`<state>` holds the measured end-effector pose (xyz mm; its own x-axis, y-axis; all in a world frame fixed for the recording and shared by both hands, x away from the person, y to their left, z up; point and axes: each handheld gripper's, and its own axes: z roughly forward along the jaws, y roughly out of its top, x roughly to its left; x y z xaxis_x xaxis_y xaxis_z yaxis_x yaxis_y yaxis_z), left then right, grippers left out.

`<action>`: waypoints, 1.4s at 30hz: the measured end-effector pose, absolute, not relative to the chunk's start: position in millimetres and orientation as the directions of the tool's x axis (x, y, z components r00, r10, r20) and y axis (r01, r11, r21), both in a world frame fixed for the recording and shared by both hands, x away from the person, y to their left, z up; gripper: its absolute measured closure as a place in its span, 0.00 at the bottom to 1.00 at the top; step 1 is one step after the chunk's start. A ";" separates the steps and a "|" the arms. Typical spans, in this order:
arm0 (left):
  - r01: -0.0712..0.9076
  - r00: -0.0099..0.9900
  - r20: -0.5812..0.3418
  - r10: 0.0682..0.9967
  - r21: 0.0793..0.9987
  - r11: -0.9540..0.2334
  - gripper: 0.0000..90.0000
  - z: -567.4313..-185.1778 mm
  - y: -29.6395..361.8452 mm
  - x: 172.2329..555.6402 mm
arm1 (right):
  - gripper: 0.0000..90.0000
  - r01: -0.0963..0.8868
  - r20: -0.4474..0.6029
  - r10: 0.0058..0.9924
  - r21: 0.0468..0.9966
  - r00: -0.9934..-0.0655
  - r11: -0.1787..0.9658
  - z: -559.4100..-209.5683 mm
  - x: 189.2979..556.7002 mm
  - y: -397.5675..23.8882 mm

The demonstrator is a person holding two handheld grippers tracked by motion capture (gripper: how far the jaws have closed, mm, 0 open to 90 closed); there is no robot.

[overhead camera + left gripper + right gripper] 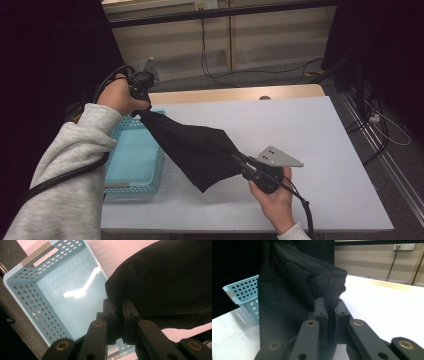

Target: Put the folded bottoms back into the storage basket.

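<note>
A black cloth [197, 147] hangs stretched in the air between my two grippers, above the white table [310, 140]. My left gripper [142, 107] is raised at the left, over the basket's far end, shut on the cloth's upper corner [160, 282]. My right gripper [240, 161] is lower, toward the table's front, shut on the other corner [312, 277]. In both gripper views the jaws pinch black fabric between them. The cloth's lower fold droops toward the table near the basket.
A light blue perforated basket [132, 160] stands empty at the table's left edge, under the left hand; its inside [72, 297] and side [244, 293] show in the gripper views. Cables lie on the floor beyond the table's far edge. The table's right half is bare.
</note>
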<state>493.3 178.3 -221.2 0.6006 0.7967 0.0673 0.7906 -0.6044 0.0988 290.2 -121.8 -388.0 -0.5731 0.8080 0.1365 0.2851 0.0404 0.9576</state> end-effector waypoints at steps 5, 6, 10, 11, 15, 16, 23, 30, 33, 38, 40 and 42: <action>0.794 0.594 0.078 0.801 0.105 -0.599 0.93 -212.6 183.4 492.6 | 0.93 0.277 0.132 0.802 0.960 -0.582 0.043 -386.3 293.6 -115.4; 0.795 0.592 0.077 0.802 0.107 -0.597 0.93 -210.9 184.2 492.4 | 0.93 0.278 0.135 0.801 0.960 -0.583 0.041 -385.8 294.5 -114.6; 0.797 0.586 0.079 0.806 0.123 -0.592 0.93 -203.4 189.1 491.2 | 0.93 0.277 0.140 0.796 0.960 -0.589 0.036 -384.1 297.0 -111.1; 0.797 0.586 0.081 0.806 0.122 -0.592 0.93 -201.9 190.3 490.8 | 0.93 0.276 0.141 0.796 0.960 -0.589 0.035 -383.3 297.3 -110.0; 0.801 0.579 0.088 0.811 0.127 -0.585 0.93 -199.4 195.5 490.0 | 0.93 0.271 0.141 0.791 0.962 -0.596 0.032 -381.1 299.6 -104.9; 0.802 0.577 0.088 0.812 0.125 -0.584 0.93 -199.0 197.0 489.9 | 0.93 0.273 0.143 0.789 0.962 -0.598 0.032 -380.7 299.9 -103.4; 0.812 0.564 0.093 0.821 0.120 -0.571 0.93 -195.4 206.1 489.2 | 0.93 0.269 0.139 0.780 0.962 -0.610 0.039 -378.9 302.4 -95.3; 0.816 0.557 0.089 0.826 0.123 -0.564 0.93 -190.4 214.8 490.3 | 0.93 0.268 0.147 0.774 0.963 -0.617 0.031 -378.4 306.3 -88.1; 0.822 0.552 0.086 0.830 0.115 -0.558 0.93 -190.1 218.8 491.1 | 0.93 0.264 0.144 0.770 0.964 -0.622 0.032 -378.3 307.7 -85.3; 0.825 0.550 0.094 0.830 0.090 -0.558 0.93 -190.7 222.7 492.9 | 0.93 0.264 0.148 0.762 0.964 -0.630 0.030 -377.5 309.3 -79.9; 0.827 0.549 0.094 0.830 0.082 -0.556 0.93 -190.6 224.5 493.7 | 0.93 0.261 0.145 0.759 0.965 -0.635 0.034 -377.3 309.9 -78.3; 0.830 0.545 0.098 0.832 0.078 -0.553 0.93 -189.7 226.0 493.8 | 0.93 0.263 0.148 0.758 0.964 -0.636 0.032 -377.0 310.2 -76.5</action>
<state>493.8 226.0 -189.7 0.5454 0.8324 0.0984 0.8296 -0.5529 0.0779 310.2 -76.5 -377.0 -0.6358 0.7575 0.1482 0.2634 0.0325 0.9641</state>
